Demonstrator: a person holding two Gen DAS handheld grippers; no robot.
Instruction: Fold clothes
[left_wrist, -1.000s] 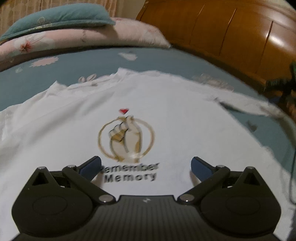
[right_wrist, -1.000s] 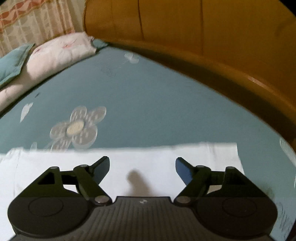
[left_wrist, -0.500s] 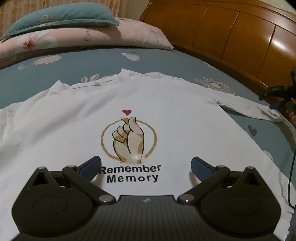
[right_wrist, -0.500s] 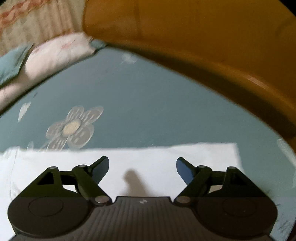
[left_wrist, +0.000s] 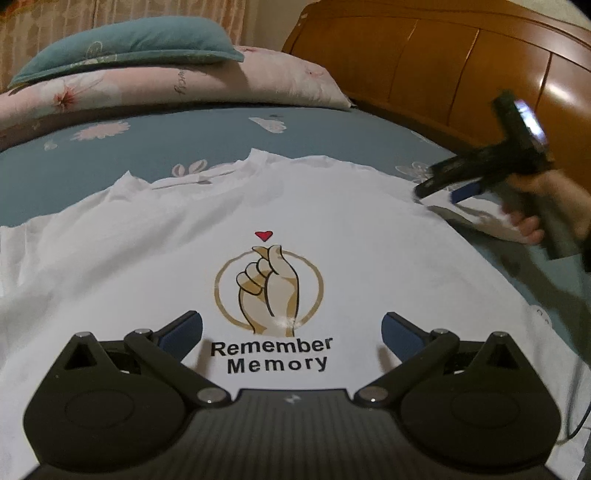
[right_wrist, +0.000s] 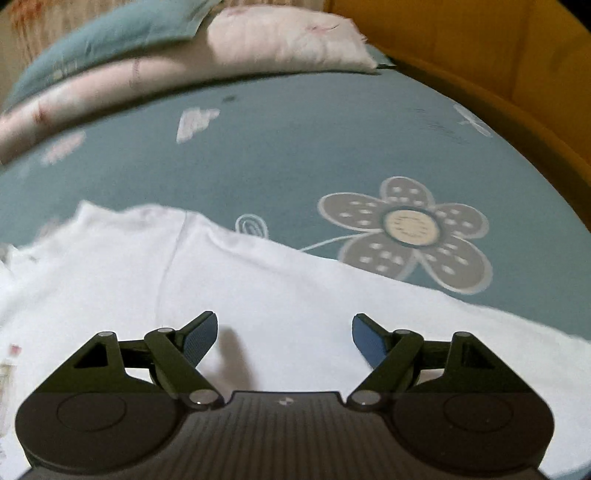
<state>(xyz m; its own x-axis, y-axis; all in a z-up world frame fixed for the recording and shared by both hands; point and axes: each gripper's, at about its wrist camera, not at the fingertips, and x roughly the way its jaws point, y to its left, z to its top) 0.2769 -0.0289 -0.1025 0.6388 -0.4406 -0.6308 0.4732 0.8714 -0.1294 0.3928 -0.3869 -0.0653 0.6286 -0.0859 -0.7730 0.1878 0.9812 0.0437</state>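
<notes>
White tee (left_wrist: 332, 206) flat on bed, both grippers spread wide, empty.
Your right gripper (right_wrist: 284, 332) pinching sleeve shallow risks slipping mid-fold.

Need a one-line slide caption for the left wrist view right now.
Open left gripper over a white printed T-shirt spread flat on a blue floral bedsheet; open right gripper above its sleeve.

Dim, warm indoor light. Glare streaks the polished wooden headboard (left_wrist: 554, 88) at the upper right of the left wrist view. The white T-shirt (left_wrist: 147, 258) looks bright and its print is sharp there, while the right gripper (left_wrist: 448, 188) is smeared by motion. The right wrist view is blurred throughout, pillows (right_wrist: 258, 40) most. A finger's soft shadow (right_wrist: 232, 354) falls on the cloth. Fisheye bending curves both views' edges, with dark corners.
</notes>
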